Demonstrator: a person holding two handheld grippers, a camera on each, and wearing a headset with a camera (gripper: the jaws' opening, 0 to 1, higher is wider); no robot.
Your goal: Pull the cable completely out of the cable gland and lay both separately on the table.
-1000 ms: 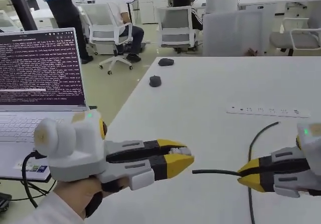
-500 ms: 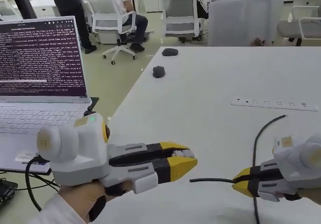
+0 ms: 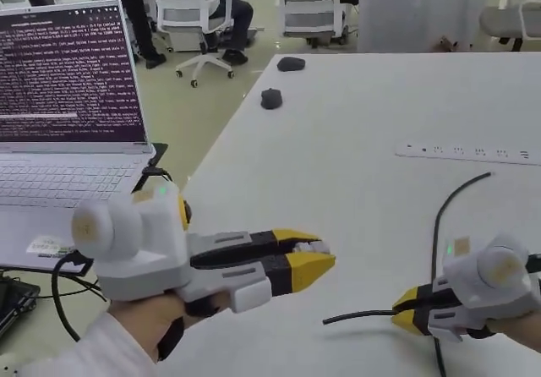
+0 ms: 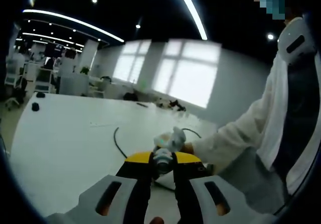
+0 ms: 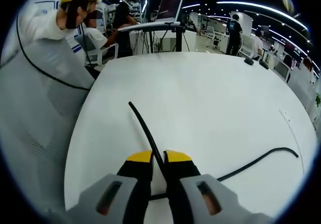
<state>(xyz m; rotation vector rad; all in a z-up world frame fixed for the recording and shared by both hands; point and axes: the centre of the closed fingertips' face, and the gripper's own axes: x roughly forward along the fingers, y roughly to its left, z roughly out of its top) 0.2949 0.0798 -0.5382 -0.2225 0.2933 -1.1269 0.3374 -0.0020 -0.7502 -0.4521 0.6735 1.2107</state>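
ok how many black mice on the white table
2: the near mouse by the left edge of the table, the far mouse just beyond it at the corner. None look hidden.

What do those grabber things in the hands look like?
Like duck beaks! The left gripper and right gripper have yellow tips, black-and-grey jaws and chunky white bodies. A black wire trails from the left one; a green light glows on the right one. The sleeve is white.

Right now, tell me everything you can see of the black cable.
The cable is thin, black and round, rubbery-looking. The right gripper is shut on it near one end; a short stub juts past the tips, slightly curved. The rest trails behind in a long bend across the white table.
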